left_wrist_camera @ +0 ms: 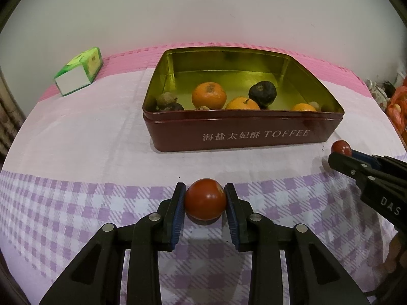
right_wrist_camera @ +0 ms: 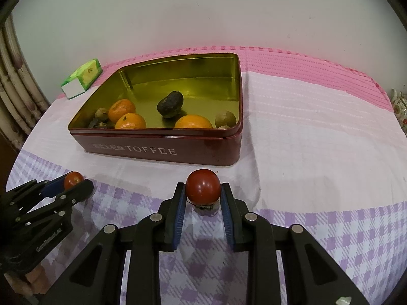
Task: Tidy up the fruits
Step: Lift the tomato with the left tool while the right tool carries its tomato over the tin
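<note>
We read "TOFFEE" after Chinese characters on the maroon tin (left_wrist_camera: pixel 254 137); the right wrist view blurs those characters. The right gripper (left_wrist_camera: pixel 340 155) is marked "DAS". The left gripper (left_wrist_camera: pixel 205 198) clamps one red fruit (left_wrist_camera: pixel 205 197) just above the checked cloth (left_wrist_camera: pixel 76 203); the right clamps another red fruit (right_wrist_camera: pixel 203 186). Oranges (left_wrist_camera: pixel 209 95) lie in the tin. Only the right view shows curtains (right_wrist_camera: pixel 15 81).

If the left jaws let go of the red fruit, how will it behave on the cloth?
The red fruit is round, so it would probably roll. Its glossy skin looks smooth, perhaps slippery against the pads. The cloth looks soft and may slow it.
</note>
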Demonstrator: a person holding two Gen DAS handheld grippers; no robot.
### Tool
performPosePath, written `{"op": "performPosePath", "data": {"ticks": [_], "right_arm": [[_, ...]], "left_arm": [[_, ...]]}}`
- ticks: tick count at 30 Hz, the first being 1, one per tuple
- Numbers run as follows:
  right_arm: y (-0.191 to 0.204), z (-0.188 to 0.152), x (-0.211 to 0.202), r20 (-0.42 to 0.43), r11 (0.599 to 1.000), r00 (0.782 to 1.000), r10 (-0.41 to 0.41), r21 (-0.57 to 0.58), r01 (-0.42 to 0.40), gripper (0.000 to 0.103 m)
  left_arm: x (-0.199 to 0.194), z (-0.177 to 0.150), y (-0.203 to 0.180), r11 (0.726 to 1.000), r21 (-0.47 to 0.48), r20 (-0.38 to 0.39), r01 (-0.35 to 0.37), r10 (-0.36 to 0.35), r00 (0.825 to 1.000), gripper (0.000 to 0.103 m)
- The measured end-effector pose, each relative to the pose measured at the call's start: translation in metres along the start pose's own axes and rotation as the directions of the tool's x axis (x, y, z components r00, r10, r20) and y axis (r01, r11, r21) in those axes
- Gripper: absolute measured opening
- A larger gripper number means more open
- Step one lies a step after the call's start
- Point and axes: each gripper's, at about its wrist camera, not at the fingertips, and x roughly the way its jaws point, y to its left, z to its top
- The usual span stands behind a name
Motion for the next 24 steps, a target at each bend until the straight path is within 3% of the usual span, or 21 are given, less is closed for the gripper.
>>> {"op": "performPosePath", "data": {"ticks": [9,24], "right_arm": [[0.006,0.0,-0.013,0.011,1.0,0.999,0.03,-0.001,-0.03,0.025],[0.014,0.022,-0.03,0.062,0.998,0.996,0.058,-0.028,-0.056,0.025]], "left_arm": [[-0.004,0.003,0.005,1.0,-0.016,0.012,0.015,-0.015,1.0,0.032],[-0.025,0.025,0.01,0.999,-0.02,0.102,0.051,-0.048,0.994,0.032]]}}
